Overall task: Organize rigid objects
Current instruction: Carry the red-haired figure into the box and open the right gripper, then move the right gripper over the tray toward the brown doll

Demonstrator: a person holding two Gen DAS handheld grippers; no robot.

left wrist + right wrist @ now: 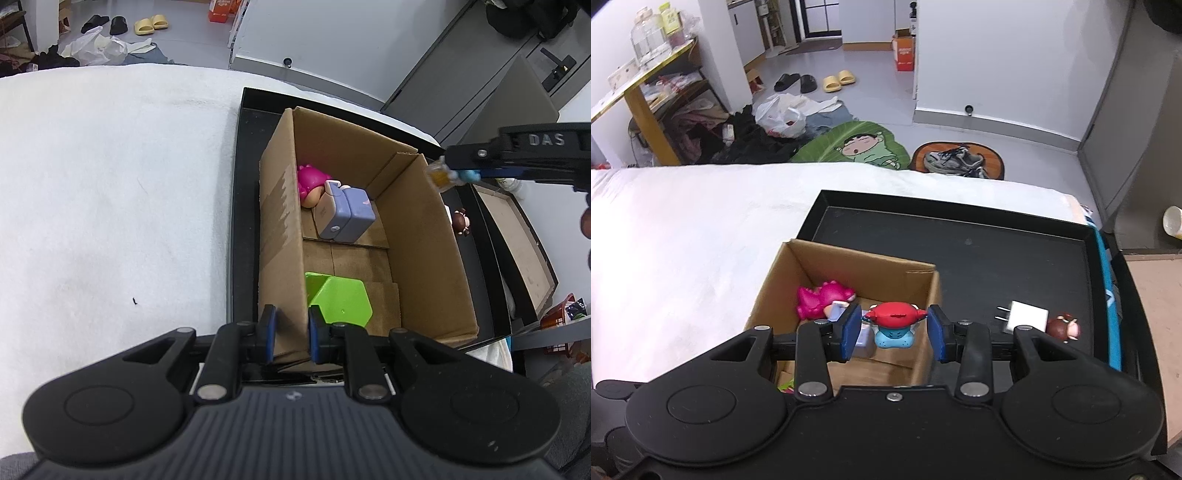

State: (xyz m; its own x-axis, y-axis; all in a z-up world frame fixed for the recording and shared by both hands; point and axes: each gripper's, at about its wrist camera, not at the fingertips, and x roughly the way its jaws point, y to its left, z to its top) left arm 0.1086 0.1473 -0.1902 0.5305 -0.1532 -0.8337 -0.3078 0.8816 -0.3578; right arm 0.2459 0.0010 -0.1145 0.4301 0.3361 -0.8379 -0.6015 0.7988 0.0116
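Note:
An open cardboard box (417, 236) stands on a black tray (247, 147). Inside it lie a pink dinosaur figure (308, 181), a lavender case (345, 214) and a green hexagonal piece (340, 299). My left gripper (291, 332) is shut on the box's near left wall, one pad on each side. My right gripper (894, 330) is shut on a small toy figure (893, 325) with a red hat and a blue body, and holds it over the box (775, 291). In the left wrist view that right gripper (456, 171) hangs above the box's far right corner.
A white charger plug (1025, 315) and a brown figurine (1063, 326) lie on the tray (960, 251) to the right of the box. White cloth (110, 184) covers the table. A brown board (517, 240) lies beyond the tray's right rim. Shoes and bags litter the floor behind.

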